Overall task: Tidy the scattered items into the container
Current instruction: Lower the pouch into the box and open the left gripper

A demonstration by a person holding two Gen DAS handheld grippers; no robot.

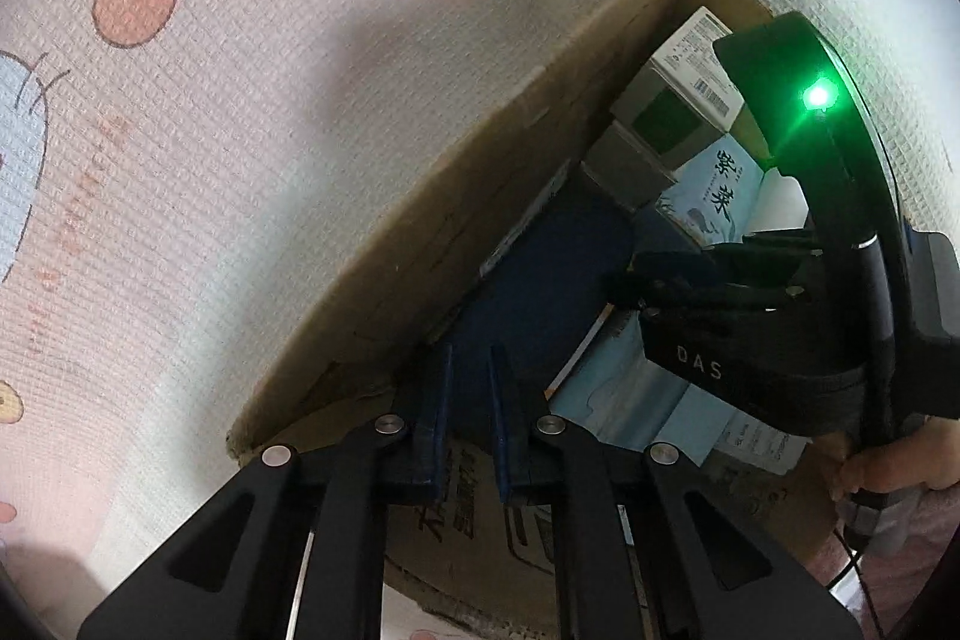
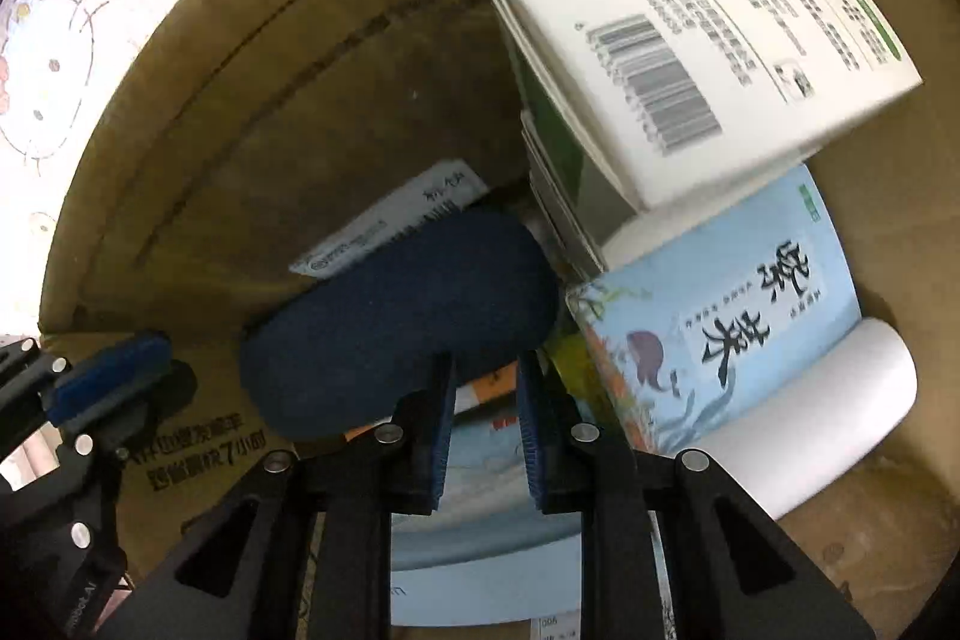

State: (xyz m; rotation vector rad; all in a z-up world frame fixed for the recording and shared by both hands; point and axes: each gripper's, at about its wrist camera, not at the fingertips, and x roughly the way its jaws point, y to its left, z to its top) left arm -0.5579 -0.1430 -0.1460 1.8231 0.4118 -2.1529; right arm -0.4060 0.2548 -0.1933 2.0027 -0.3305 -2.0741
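Note:
A brown cardboard box [image 1: 420,244] lies on a patterned mat and holds several items. In the right wrist view a dark blue soft case [image 2: 396,322] lies on the box floor [image 2: 336,118], beside a white and green carton [image 2: 690,52] and a light blue book [image 2: 720,334] with a white roll [image 2: 840,418] by it. My right gripper [image 2: 483,430] is inside the box, jaws slightly apart and empty, just above the case's edge. My left gripper [image 1: 468,418] hovers over the box's near edge, jaws slightly apart and empty. It also shows in the right wrist view [image 2: 114,376].
The mat [image 1: 210,130] with fruit and cartoon prints surrounds the box. The right gripper's body [image 1: 780,280] with a green light reaches into the box. Light blue packets [image 1: 630,400] and papers [image 2: 480,550] lie in the box's near part.

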